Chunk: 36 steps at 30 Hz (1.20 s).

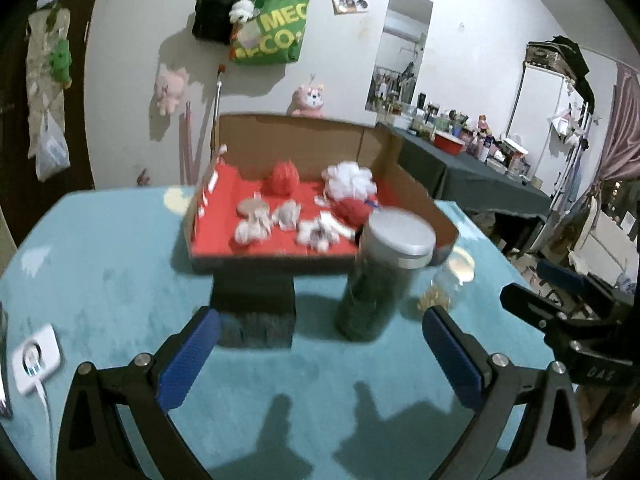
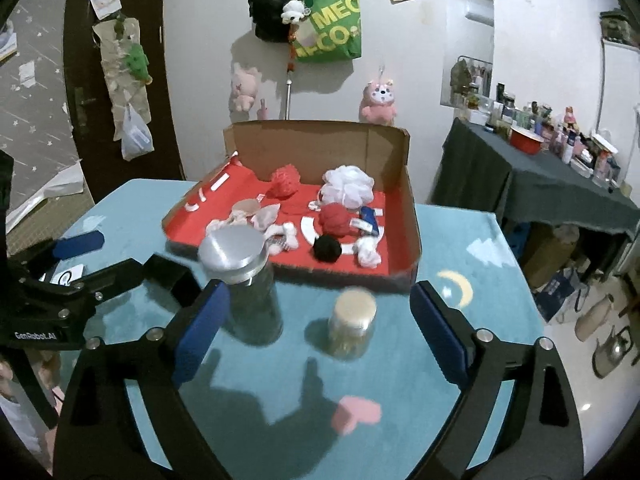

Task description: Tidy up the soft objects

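Both the left claw (image 1: pixel 320 344) and right claw (image 2: pixel 320 320) hover wide open and empty over the bench (image 2: pixel 460 248), between picks; next, probably reach into the cardboard box (image 2: pixel 320 144) for a soft ball

Cardboard box (image 2: pixel 400 184) at the table's (image 2: pixel 480 280) far side, soft objects (image 2: pixel 346 188) inside it, tall jar (image 2: pixel 240 276) near-left of box, short jar (image 2: pixel 352 328) to its right

A tall silver-lidded glass jar (image 2: pixel 240 280) and a short gold-lidded glass jar (image 2: pixel 353 322) blocked the approach to the red-lined cardboard box (image 2: pixel 412 224); the gap between them was passable.
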Tool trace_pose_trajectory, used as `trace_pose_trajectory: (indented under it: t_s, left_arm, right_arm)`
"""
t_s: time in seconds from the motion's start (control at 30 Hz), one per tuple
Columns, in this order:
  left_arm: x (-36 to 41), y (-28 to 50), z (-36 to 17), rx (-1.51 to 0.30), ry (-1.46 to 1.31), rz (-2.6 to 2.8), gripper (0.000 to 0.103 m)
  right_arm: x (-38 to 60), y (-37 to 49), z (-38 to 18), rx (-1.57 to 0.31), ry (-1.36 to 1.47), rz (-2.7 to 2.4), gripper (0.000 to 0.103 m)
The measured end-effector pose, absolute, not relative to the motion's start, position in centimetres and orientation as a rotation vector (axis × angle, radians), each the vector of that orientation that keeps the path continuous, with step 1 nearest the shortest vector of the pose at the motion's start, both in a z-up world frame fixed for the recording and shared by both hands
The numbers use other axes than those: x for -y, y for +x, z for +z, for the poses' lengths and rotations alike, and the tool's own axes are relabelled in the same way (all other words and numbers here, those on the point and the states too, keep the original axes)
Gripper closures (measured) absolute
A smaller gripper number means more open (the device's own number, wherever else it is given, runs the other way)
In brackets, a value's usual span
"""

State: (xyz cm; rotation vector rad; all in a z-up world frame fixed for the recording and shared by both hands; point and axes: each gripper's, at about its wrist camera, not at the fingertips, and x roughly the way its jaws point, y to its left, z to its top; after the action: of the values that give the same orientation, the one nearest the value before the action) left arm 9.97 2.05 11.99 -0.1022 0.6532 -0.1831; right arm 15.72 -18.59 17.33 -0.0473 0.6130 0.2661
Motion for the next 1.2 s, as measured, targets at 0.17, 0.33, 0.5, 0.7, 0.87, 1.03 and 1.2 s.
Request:
trace_pose_trajectory:
  t_s: [0.17, 0.33, 0.5, 0.7, 0.87, 1.03, 1.2]
  left_arm:
    - [-1.2, 9.2, 9.4, -0.684, -0.072, -0.166, 0.000]
    - [-0.8, 9.3, 6.4, -0.750, -0.054, -0.151, 0.000]
    - [-0.7, 9.7, 3.8, -0.813, -0.055, -0.123, 0.000]
    - [-0.8, 10.4, 2.4, -0.855, -0.036, -0.076, 0.000]
    - [-0.4, 10.7, 1.8, -0.882, 0.011, -0.043, 0.000]
    - [-0.2, 10.7, 1.7, -0.882, 0.026, -0.024, 0.000]
    - [-0.1, 10.6, 1.7, -0.878, 0.022, -0.020, 0.000]
  right_arm:
    - [18.8, 14.2, 14.3, -0.666, -0.019, 0.241, 0.010]
    - [19.2, 14.1, 10.8, -0.744, 0.025, 0.229, 0.010]
    - [19.4, 13.9, 7.8, -0.793, 0.026, 0.191, 0.010]
    - [19.1, 14.2, 5.5, -0.841, 0.000, 0.173, 0.010]
    - [19.4, 15.0, 4.2, -0.887, 0.000, 0.146, 0.010]
    - [19.2, 14.8, 4.0, -0.890, -0.020, 0.133, 0.010]
    - [19.2, 15.1, 3.9, -0.895, -0.024, 0.123, 0.009]
